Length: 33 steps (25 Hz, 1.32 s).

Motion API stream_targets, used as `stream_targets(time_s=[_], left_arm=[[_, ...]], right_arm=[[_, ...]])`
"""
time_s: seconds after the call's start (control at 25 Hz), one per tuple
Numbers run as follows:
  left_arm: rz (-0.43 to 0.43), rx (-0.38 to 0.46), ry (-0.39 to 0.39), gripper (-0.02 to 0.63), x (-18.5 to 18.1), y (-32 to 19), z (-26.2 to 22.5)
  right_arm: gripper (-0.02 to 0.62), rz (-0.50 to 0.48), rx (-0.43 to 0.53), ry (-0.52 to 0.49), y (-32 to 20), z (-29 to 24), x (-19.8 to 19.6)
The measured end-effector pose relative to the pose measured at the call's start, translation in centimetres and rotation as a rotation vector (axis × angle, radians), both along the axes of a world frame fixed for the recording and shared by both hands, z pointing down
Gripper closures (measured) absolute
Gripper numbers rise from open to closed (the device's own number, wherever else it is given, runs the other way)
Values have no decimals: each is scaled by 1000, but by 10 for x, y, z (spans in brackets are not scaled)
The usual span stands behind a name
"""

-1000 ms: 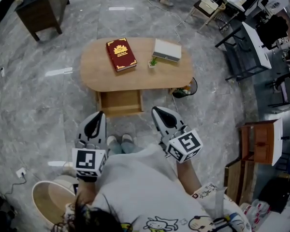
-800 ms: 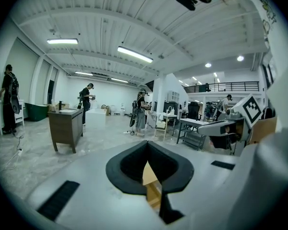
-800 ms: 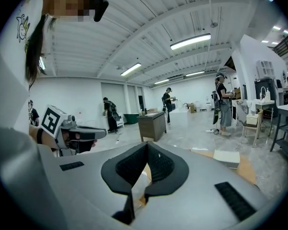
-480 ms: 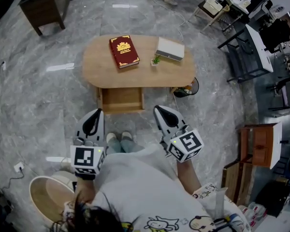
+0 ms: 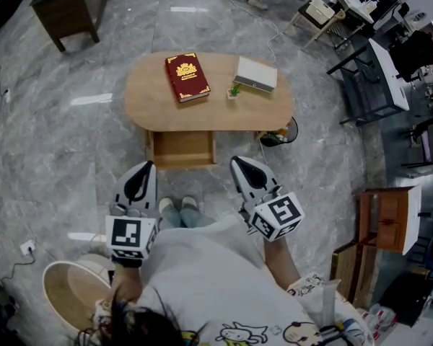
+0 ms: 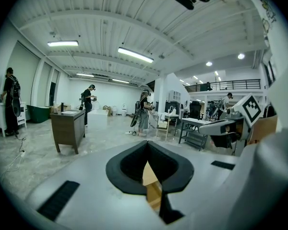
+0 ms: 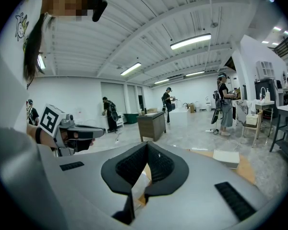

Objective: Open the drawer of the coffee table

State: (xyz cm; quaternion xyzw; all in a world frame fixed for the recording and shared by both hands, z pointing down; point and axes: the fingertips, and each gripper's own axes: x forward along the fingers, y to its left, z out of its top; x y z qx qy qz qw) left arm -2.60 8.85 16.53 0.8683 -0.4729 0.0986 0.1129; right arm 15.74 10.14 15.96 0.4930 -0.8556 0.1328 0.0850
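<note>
Wooden coffee table point(image 5: 150, 107): drawer point(image 5: 180, 150) stands open at its near edge; left gripper point(image 5: 146, 171) and right gripper point(image 5: 238, 166) just short of it, jaws closed, empty

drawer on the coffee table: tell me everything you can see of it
The drawer is a shallow light-wood box, matching the coffee table, and stands pulled out from under its near edge toward the person. Its inside looks bare. Nothing touches it: the left gripper and right gripper hang short of it, both shut.
</note>
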Motion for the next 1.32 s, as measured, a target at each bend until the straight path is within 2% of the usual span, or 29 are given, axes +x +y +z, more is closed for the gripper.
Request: stream_targets(time_s=[0.16,0.6,1.32], left_arm=[[-2,3,3,601,2,1,0],[-14,14,-7,601,3,-10,-1],[28,49,-43,601,6,-21,-1]], right_arm=[[595,8,4,-23,0,-2,3],[595,-6,-2,-8,-8,1,4],[595,-18,-10,1,-17,5,10]])
